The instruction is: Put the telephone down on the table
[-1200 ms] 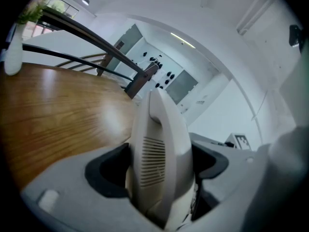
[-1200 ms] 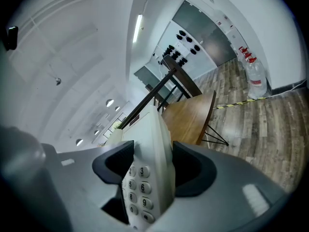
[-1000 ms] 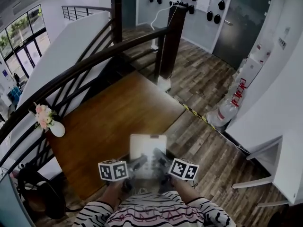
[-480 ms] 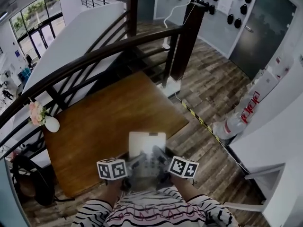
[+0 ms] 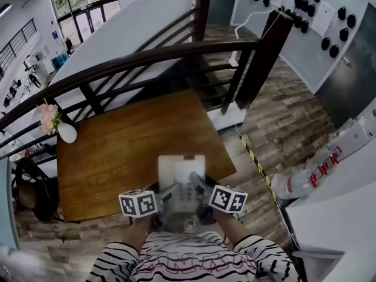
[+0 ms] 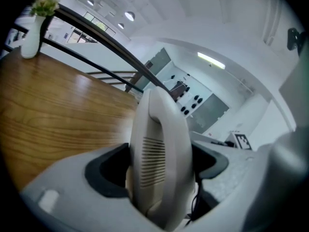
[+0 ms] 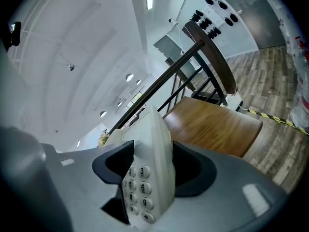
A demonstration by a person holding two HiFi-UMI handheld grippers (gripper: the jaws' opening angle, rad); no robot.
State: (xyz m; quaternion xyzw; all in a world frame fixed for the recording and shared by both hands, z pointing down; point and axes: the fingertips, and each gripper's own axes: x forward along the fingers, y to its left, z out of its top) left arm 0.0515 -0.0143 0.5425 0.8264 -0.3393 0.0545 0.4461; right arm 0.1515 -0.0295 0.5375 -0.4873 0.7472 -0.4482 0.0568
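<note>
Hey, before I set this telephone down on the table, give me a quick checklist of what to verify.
1. Left gripper shut on telephone, handset side: ok.
2. Right gripper shut on its keypad side: ok.
3. Telephone fully over table: not ok, near end overhangs the edge.
4. Wood ahead bare: ok; vase stands at the far left corner.
5. Gap under telephone: cannot tell.

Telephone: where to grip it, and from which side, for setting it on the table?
Take the telephone by its two side edges, one tool from each side: left tool over the handset side, right tool on the thin keypad edge. The body is broad and flat, so opposed side grips should keep it level above the table.
</note>
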